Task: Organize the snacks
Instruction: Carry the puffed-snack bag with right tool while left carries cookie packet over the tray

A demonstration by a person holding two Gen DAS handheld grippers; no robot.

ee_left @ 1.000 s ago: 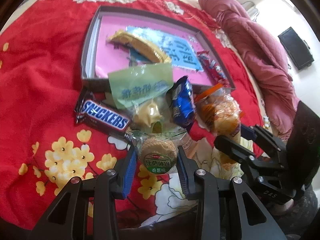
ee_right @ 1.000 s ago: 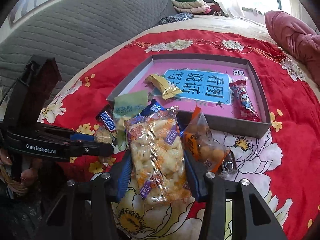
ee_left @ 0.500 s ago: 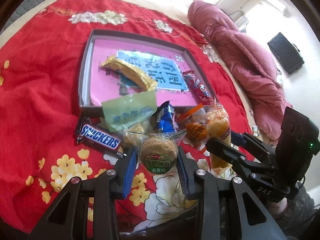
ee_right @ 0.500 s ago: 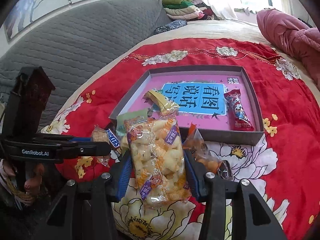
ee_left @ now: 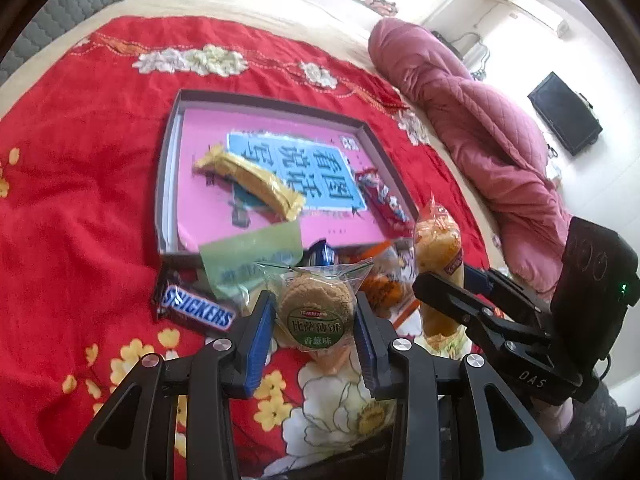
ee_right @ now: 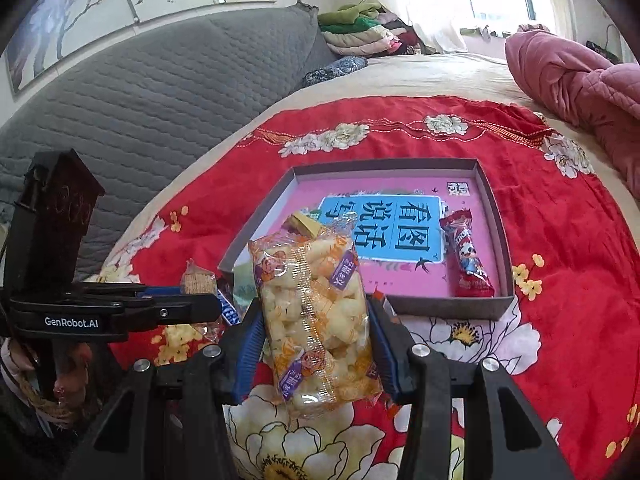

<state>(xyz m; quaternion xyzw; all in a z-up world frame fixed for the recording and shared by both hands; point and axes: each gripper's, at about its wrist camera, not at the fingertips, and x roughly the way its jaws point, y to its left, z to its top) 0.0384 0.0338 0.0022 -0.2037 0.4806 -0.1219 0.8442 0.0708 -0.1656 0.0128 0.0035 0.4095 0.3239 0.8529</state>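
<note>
Crackers first: in the left wrist view the left gripper (ee_left: 315, 334) has its blue-padded fingers (ee_left: 260, 332) pressed on both sides of a round cracker pack (ee_left: 316, 312), held up above the red blanket (ee_left: 80, 208). Just beyond it lie a Snickers bar (ee_left: 196, 308), a green packet (ee_left: 252, 256) and a blue wrapper (ee_left: 322, 254), all near the front wall of the grey box (ee_left: 168, 184). Inside the box, a yellow bar (ee_left: 250, 180) and a red snack stick (ee_left: 384, 200) lie well apart. Right gripper comes in from the right side.

Over to the right wrist view: the right gripper (ee_right: 316, 344) has its fingers clamped on a puffed snack bag (ee_right: 314, 316), lifted over the blanket just short of the box. The red stick lies along the box's right wall.
</note>
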